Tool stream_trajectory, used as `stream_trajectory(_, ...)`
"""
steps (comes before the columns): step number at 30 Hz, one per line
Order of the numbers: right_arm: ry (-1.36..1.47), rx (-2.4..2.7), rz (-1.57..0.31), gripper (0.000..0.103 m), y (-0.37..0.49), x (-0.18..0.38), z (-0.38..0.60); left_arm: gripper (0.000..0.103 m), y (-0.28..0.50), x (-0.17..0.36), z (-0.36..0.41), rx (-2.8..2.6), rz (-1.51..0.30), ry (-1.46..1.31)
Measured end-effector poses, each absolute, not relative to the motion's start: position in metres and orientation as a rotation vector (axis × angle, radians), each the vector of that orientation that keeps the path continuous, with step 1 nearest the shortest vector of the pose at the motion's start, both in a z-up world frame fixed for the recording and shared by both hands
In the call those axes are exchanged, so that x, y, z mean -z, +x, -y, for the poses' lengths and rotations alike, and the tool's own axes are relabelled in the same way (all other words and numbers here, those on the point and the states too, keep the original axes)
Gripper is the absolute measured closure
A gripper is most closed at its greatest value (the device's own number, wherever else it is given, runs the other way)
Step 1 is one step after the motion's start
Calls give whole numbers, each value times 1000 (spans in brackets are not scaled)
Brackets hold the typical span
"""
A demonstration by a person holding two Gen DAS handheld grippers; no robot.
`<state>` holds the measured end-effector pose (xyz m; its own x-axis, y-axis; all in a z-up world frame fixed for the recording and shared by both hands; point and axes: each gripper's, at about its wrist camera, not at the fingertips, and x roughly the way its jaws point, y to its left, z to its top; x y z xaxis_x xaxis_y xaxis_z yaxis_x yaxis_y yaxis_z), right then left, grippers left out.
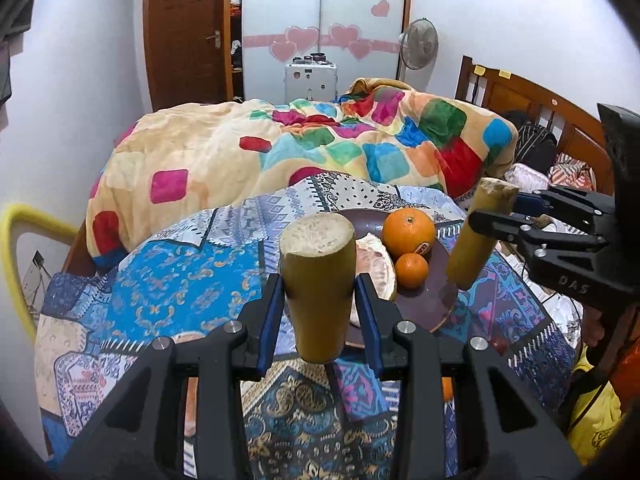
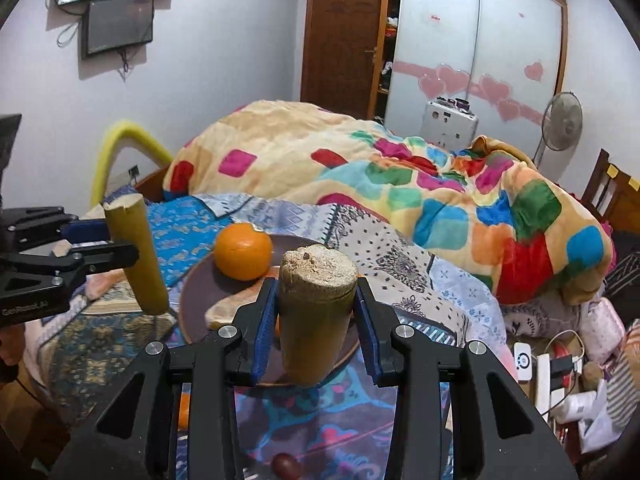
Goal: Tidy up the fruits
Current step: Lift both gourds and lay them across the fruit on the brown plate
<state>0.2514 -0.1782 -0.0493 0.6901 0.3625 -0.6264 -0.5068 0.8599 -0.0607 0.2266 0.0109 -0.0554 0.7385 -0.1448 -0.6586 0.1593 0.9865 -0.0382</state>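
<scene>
My left gripper [image 1: 319,285] is shut on an upright yellow-green sugarcane piece [image 1: 316,240], its blue pads pressing both sides. At the right of the left wrist view my right gripper [image 1: 494,210] is shut on a second, tilted cane piece [image 1: 476,248] above the plate's right rim. The right wrist view shows that gripper [image 2: 316,293] clamping its cane piece [image 2: 318,268], and the left gripper [image 2: 120,240] with its cane [image 2: 140,272] at the left. Between them a brown plate [image 1: 432,300] holds a large orange [image 1: 408,232], a small orange [image 1: 412,270] and a pale pomelo segment [image 1: 374,264].
The plate stands on a round table under a patchwork cloth [image 1: 168,280]. A bed with a colourful blanket [image 1: 320,148] lies close behind. A dark red fruit [image 2: 286,466] lies low in the right wrist view. Cables and clutter [image 2: 560,368] crowd the right side.
</scene>
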Motion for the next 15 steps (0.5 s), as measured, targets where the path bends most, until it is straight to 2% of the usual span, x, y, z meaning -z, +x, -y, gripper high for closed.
stream_trajectory(15,-241,-481,-632,68,268,70,167,67,268,71,15,192,-755,69)
